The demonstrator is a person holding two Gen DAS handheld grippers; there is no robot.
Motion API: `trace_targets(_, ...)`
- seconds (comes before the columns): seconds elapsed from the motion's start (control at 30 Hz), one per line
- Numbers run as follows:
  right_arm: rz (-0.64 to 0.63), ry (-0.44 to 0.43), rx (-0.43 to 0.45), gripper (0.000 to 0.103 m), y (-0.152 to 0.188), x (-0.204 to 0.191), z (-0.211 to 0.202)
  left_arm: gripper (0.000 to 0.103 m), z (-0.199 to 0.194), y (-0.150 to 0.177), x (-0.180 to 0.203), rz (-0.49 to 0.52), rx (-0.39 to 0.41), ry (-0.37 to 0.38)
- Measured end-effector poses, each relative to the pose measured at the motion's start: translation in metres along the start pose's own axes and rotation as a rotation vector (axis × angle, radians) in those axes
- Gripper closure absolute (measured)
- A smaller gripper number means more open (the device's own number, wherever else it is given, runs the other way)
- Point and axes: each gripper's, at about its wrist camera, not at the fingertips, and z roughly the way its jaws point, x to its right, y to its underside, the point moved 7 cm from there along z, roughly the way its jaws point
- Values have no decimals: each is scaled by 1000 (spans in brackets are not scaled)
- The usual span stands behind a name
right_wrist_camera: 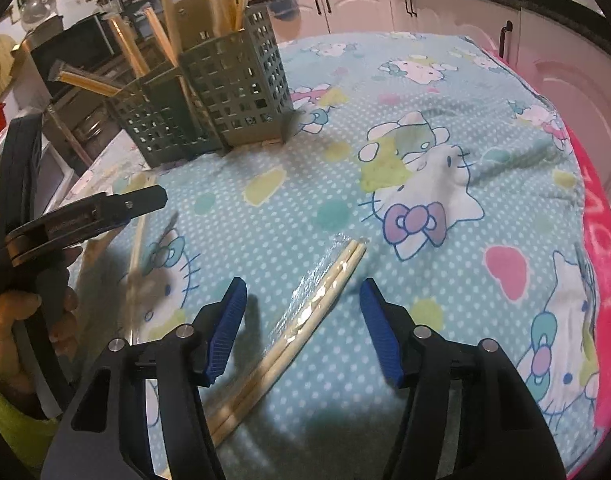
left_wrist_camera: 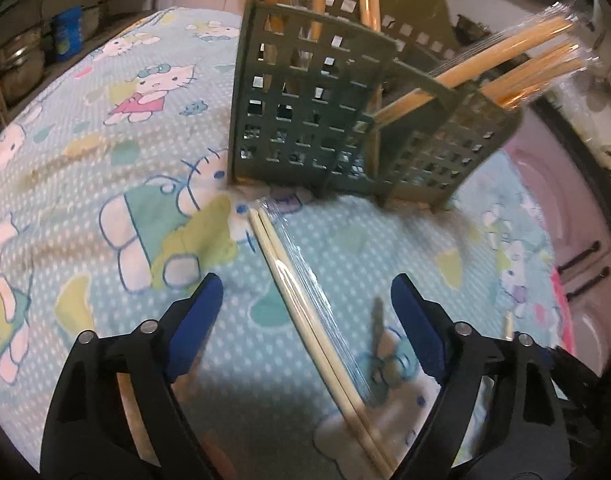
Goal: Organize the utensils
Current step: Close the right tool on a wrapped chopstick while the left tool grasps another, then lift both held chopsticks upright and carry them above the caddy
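Observation:
A pair of pale chopsticks in clear wrap (left_wrist_camera: 301,296) lies on the cartoon-print cloth between the fingers of my open left gripper (left_wrist_camera: 307,292). My open right gripper (right_wrist_camera: 301,298) has a wrapped pair of chopsticks (right_wrist_camera: 305,312) lying between its fingers. A green lattice utensil holder (left_wrist_camera: 313,116) with three compartments stands beyond, holding several wrapped chopsticks; it also shows in the right wrist view (right_wrist_camera: 225,88). Another chopstick (right_wrist_camera: 137,240) lies on the cloth to the left. The left gripper's body (right_wrist_camera: 77,216) appears at the left of the right wrist view.
The cloth-covered table (right_wrist_camera: 425,240) has a pink edge (right_wrist_camera: 597,248) on the right. White cabinets (right_wrist_camera: 425,8) stand behind. Shelves with pots and a blue container (left_wrist_camera: 67,34) stand at the far left.

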Motion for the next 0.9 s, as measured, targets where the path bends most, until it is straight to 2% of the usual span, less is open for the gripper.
trace_targets(0.17, 0, 45, -13, 60, -7, 3, 8, 32, 12, -8, 4, 48, 2, -107)
trace_targets(0.23, -6, 56, -17, 65, -9, 5, 10, 40, 14, -10, 5, 64, 8, -148)
trace_targets(0.37, 10, 54, -19, 80, -14, 12, 13, 51, 14, -15, 4, 60, 26, -164)
trace_targets(0.57, 30, 13, -12, 90, -20, 13, 11, 72, 14, -26, -9, 25, 45, -118)
trace_targets(0.73, 48, -59, 19, 92, -26, 4, 0, 91, 10, -30, -19, 12, 42, -78)
trace_targets(0.9, 36, -112, 61, 94, -35, -12, -19, 99, 2, -32, -30, 3, 32, -14)
